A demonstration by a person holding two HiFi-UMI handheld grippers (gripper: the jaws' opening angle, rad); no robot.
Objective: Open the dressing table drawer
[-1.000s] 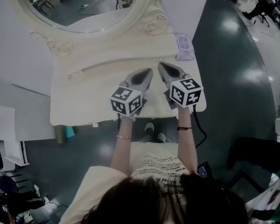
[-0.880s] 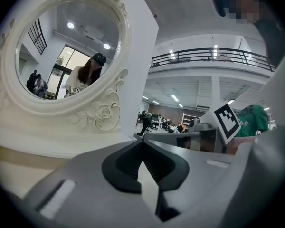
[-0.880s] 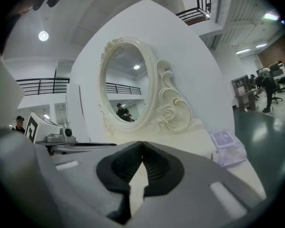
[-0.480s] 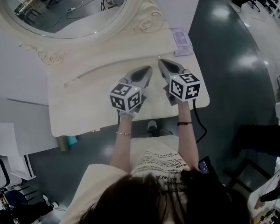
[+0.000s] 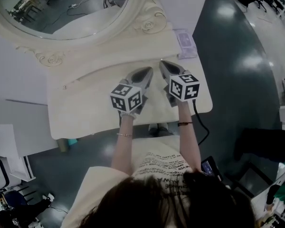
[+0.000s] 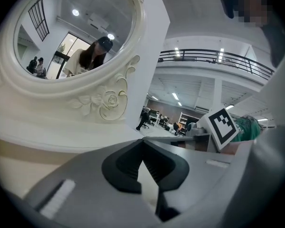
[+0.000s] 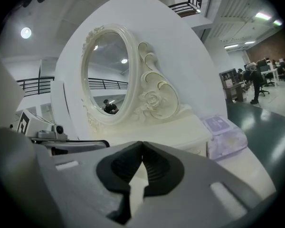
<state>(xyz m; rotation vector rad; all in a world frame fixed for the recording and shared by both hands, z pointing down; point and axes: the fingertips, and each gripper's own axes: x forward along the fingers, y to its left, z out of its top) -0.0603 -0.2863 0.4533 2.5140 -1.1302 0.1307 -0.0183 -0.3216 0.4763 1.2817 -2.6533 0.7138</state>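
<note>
The cream dressing table (image 5: pixel 80 113) has an oval mirror (image 5: pixel 66 8) in a carved frame. A low drawer section (image 5: pixel 109 69) runs under the mirror, with small knobs at its left end (image 5: pixel 64 87) and right end (image 5: pixel 162 60). My left gripper (image 5: pixel 148 71) and right gripper (image 5: pixel 162 63) hover side by side over the tabletop. They point at the right half of that drawer front. Both have their jaws closed tip to tip on nothing, as the left gripper (image 6: pixel 142 141) and right gripper (image 7: pixel 142 144) show in their own views. The drawer looks closed.
A purple tissue pack (image 5: pixel 186 44) lies at the table's back right corner, also seen as the tissue pack (image 7: pixel 225 132) right of my right gripper. Dark floor (image 5: pixel 237 80) lies right of the table, a white wall (image 5: pixel 19 70) to the left. The person's feet (image 5: pixel 156 127) are under the front edge.
Both grippers have sunk a little toward the tabletop and edged nearer the drawer section. Their jaws stayed closed throughout.
</note>
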